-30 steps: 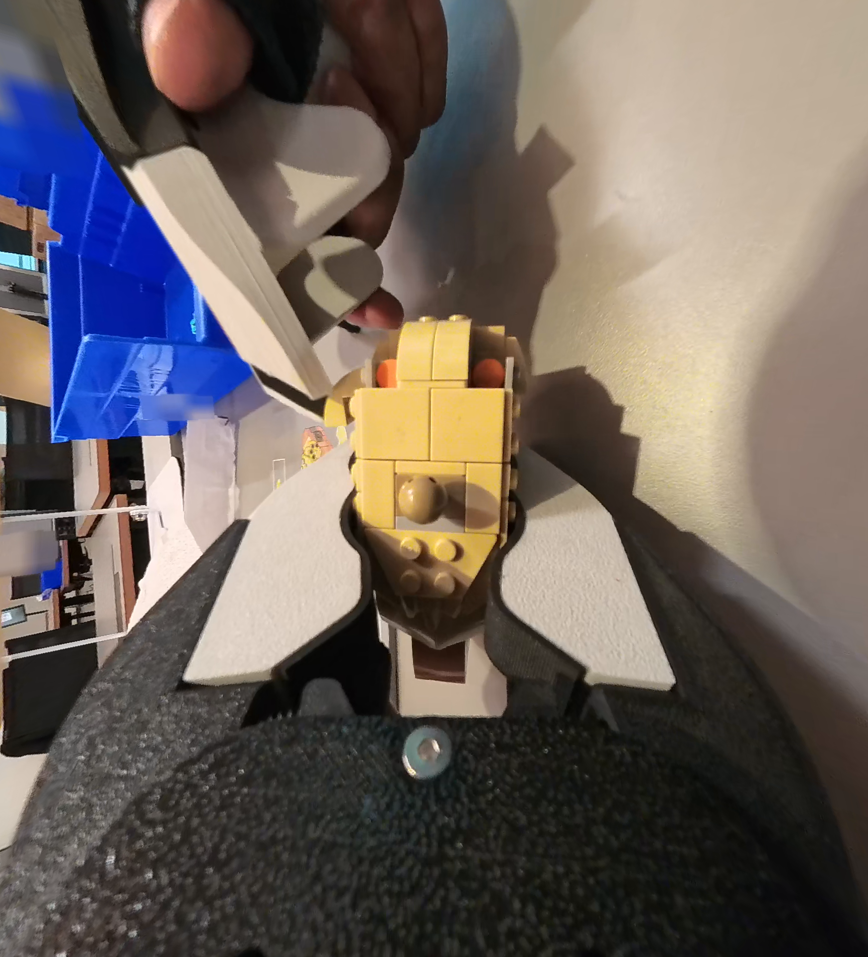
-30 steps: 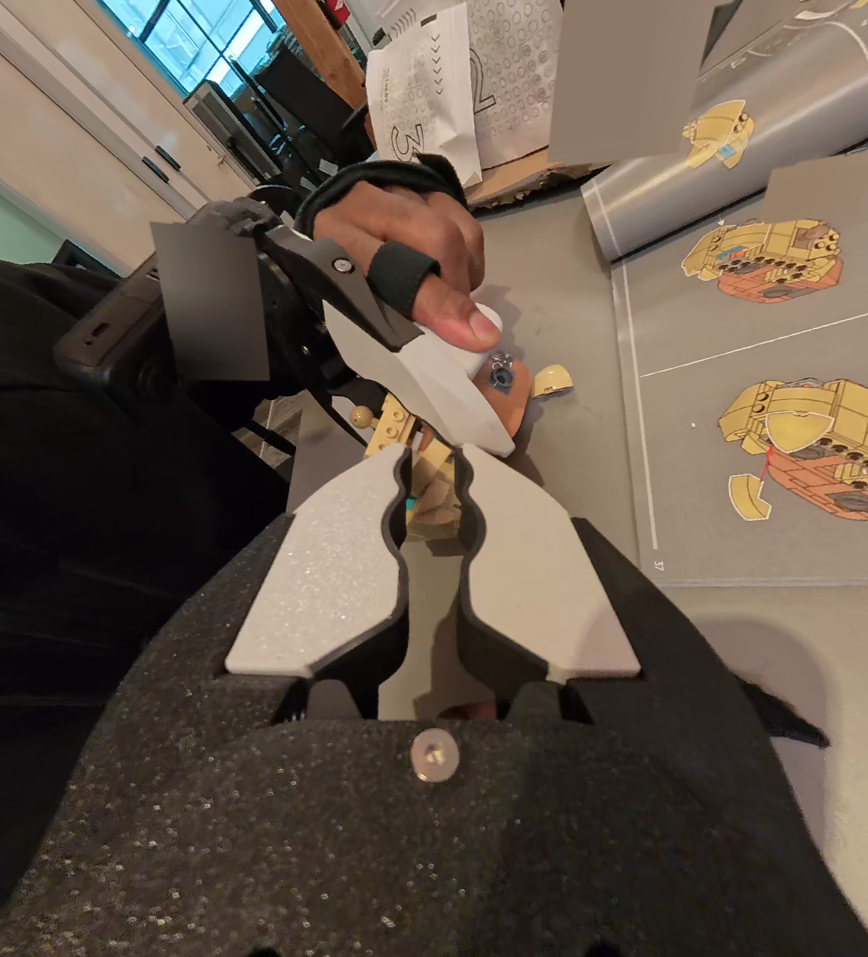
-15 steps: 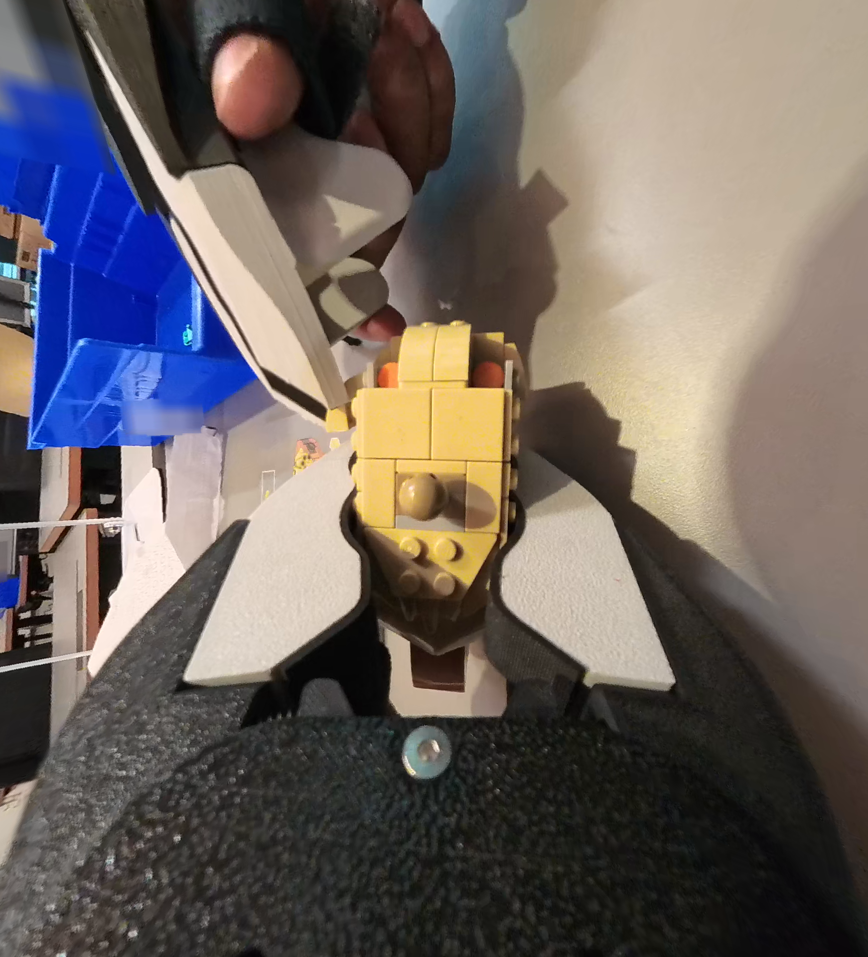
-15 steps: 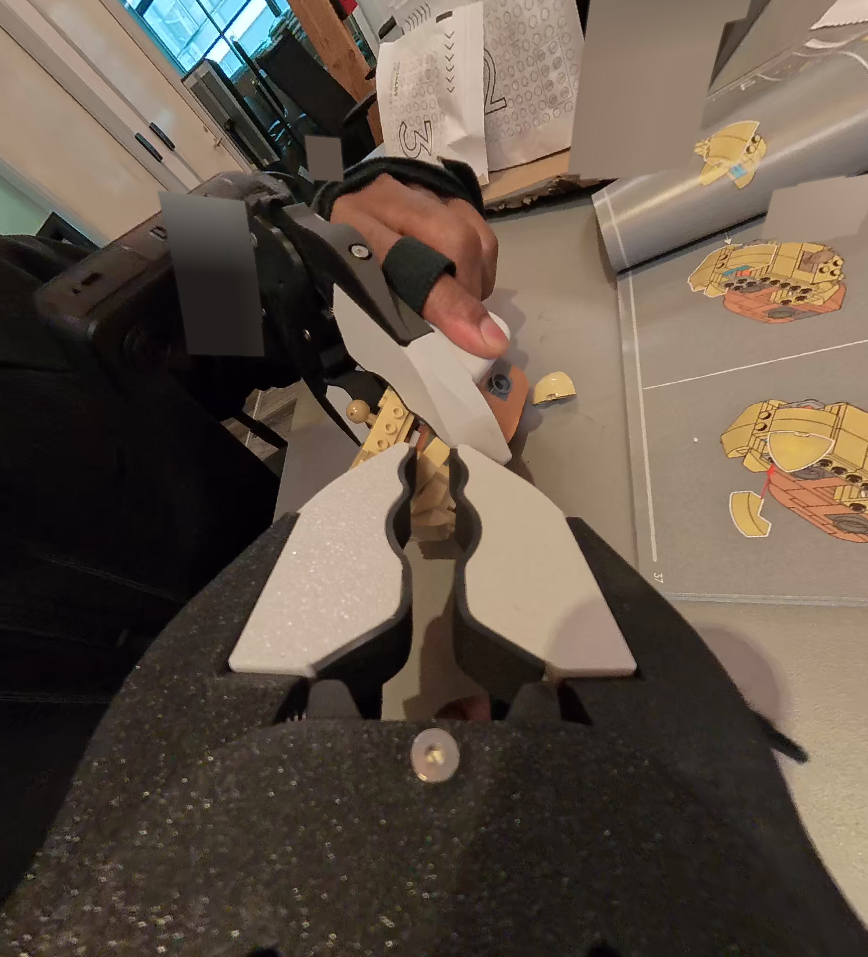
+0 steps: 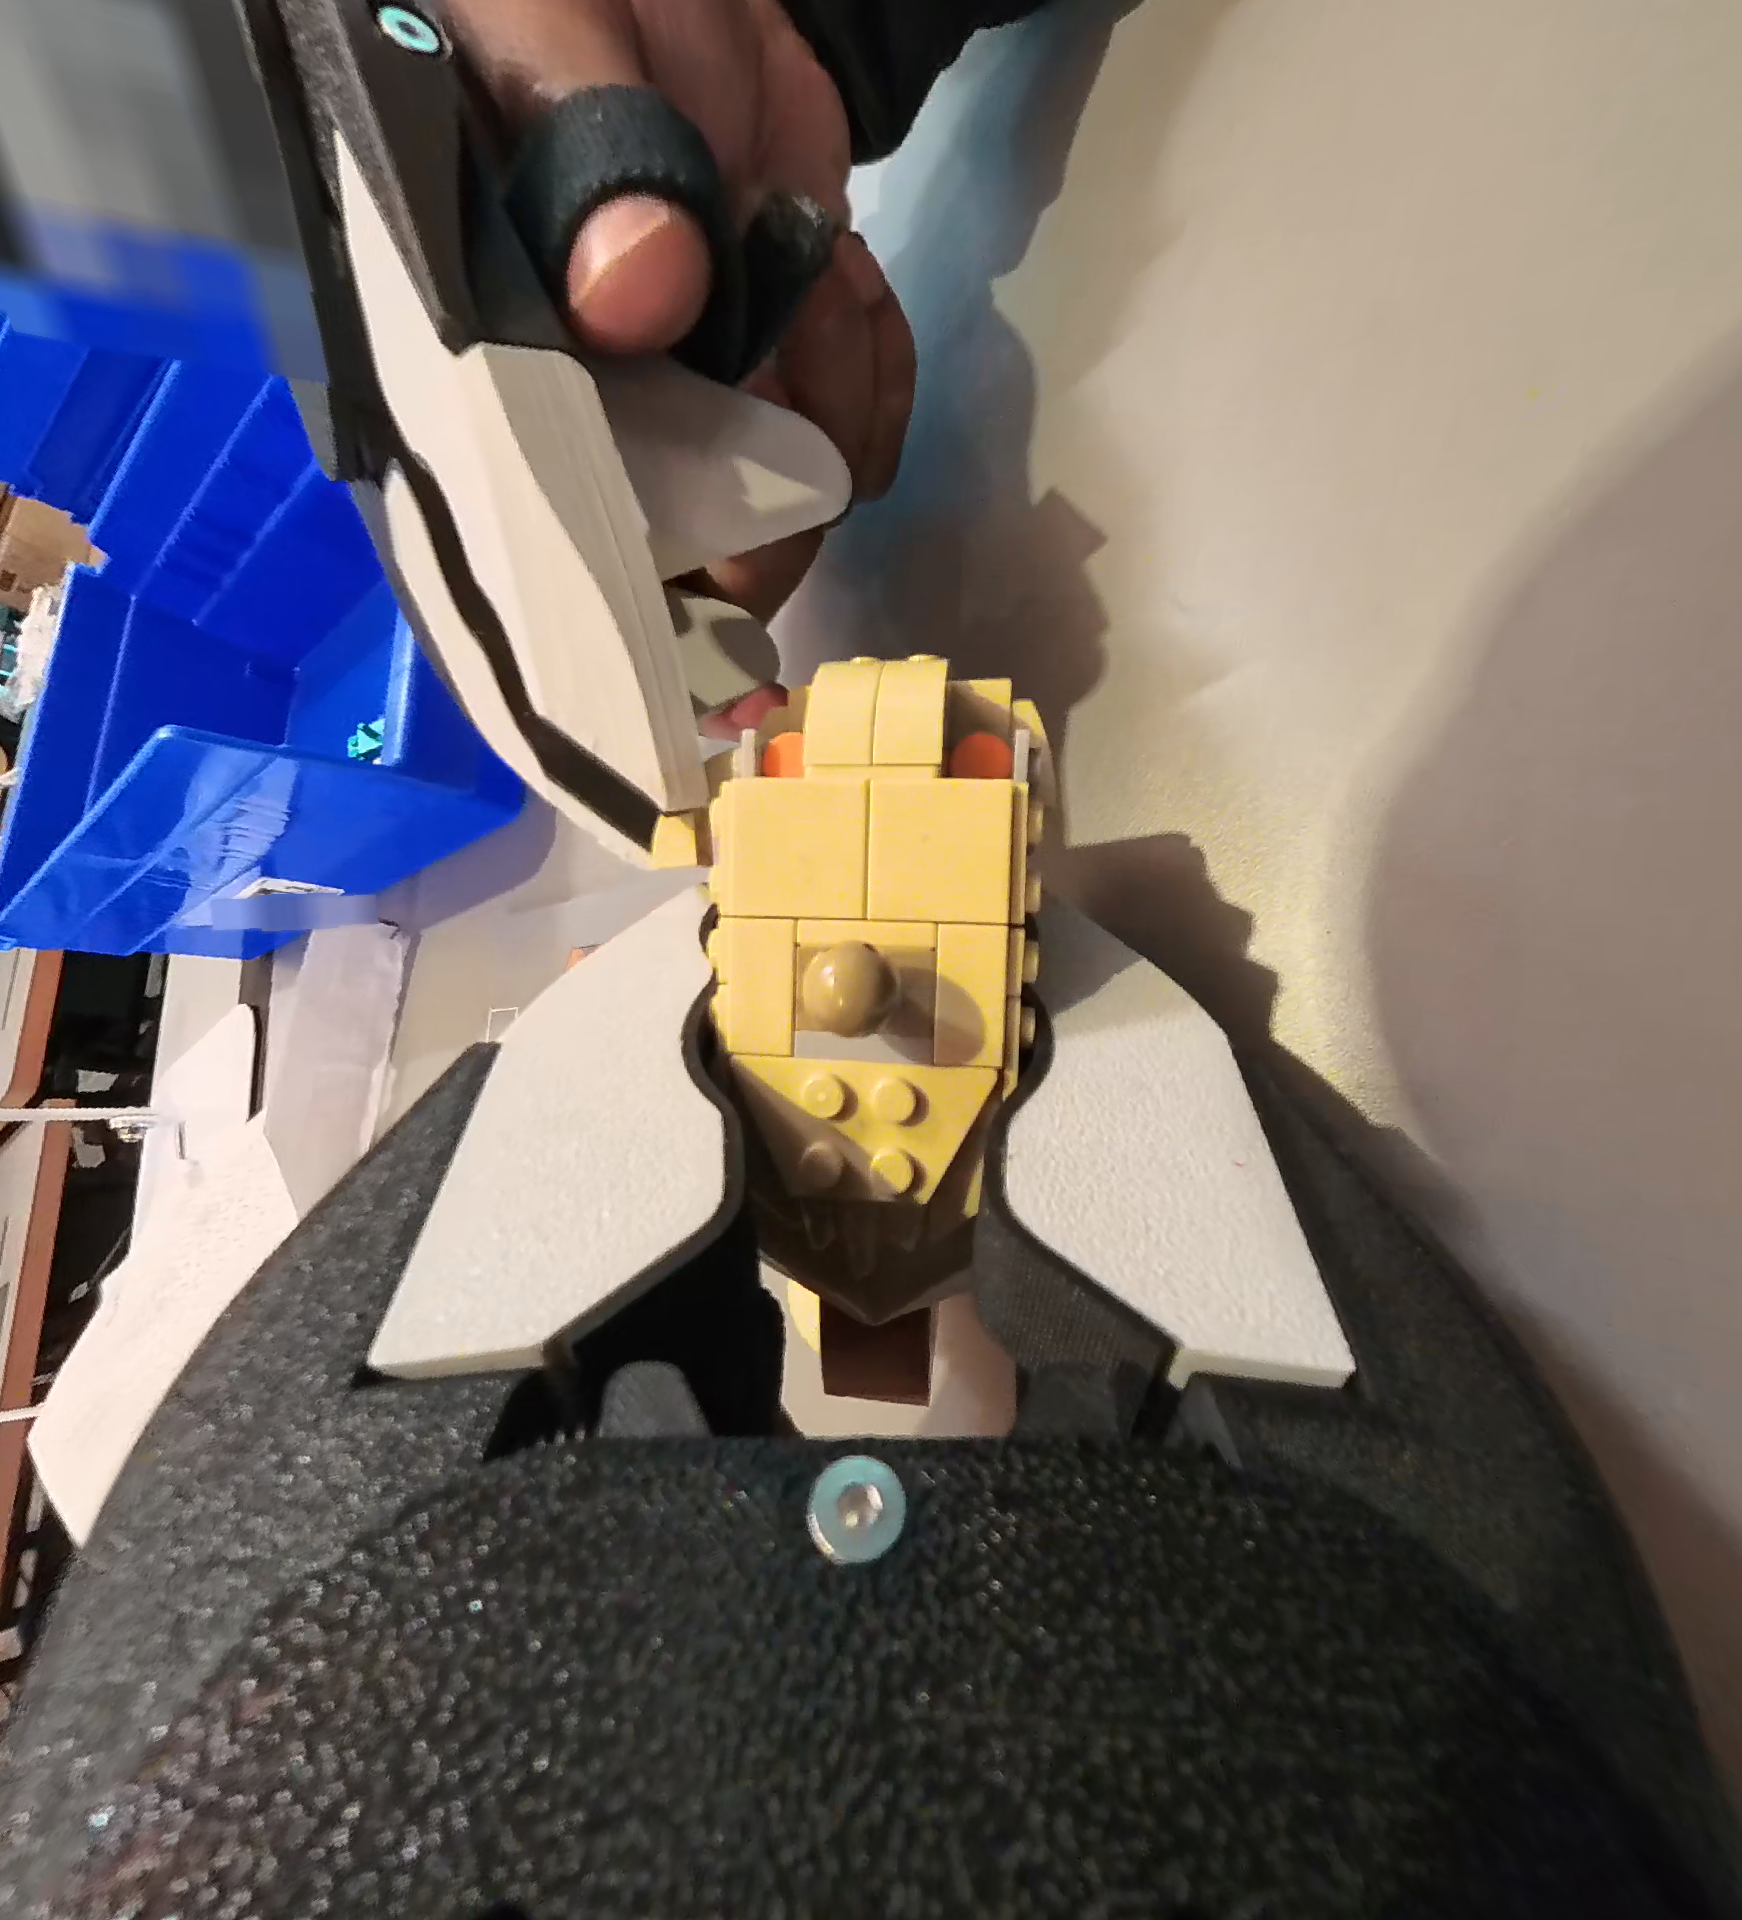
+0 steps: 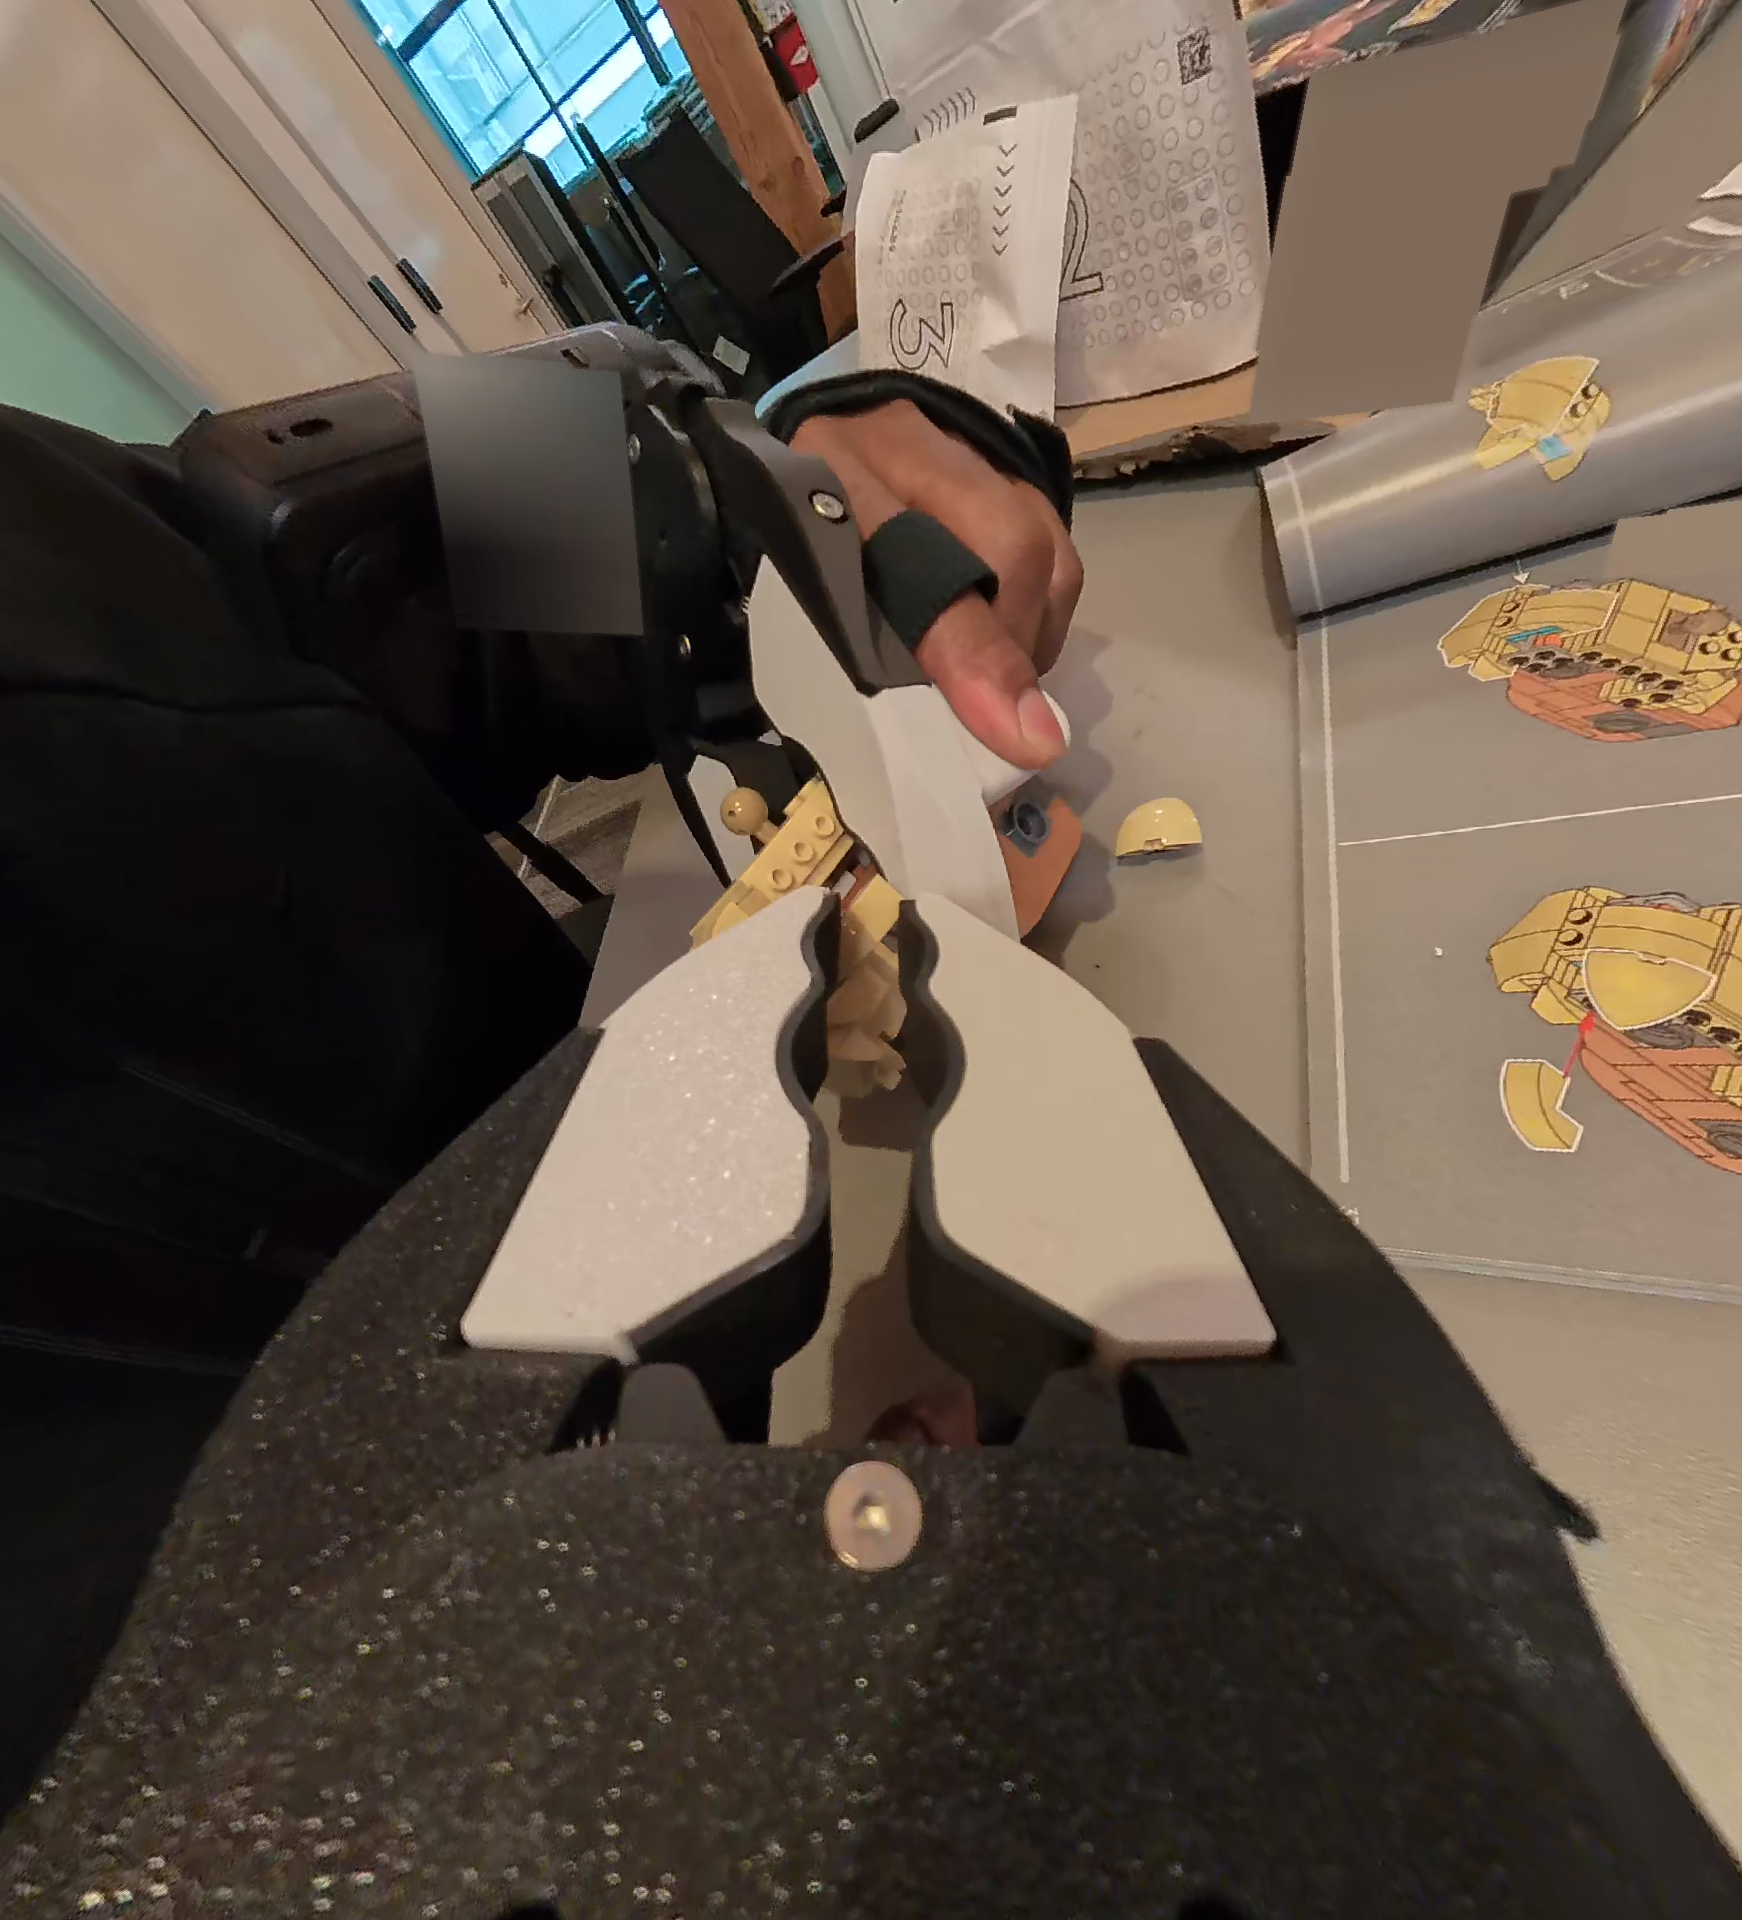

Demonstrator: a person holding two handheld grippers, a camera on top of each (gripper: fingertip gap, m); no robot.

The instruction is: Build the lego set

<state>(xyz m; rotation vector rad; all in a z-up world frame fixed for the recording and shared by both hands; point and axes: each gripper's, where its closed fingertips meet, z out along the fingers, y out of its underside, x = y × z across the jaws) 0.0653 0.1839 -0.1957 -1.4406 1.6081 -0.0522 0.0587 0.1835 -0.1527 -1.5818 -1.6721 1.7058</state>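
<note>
nearby, grey table [image 6: 1189,935] under instruction sheet [image 6: 1573,935]; blue bins [image 5: 223,727] behind.

Both cams ride on the handheld grippers, looking forward along their own fingers. The left wrist one is rolled sideways, so the table [image 5: 1469,520] reads like a wall off to the right, and it sits super close to the tan brick model [image 5: 867,862] filling the gap between its fingers. The right wrist cam looks down and across the table [image 6: 1189,665], instruction booklet [image 6: 1573,831] right of its fingers. Both views share the model [image 6: 794,842] and each other's gripper.
</note>
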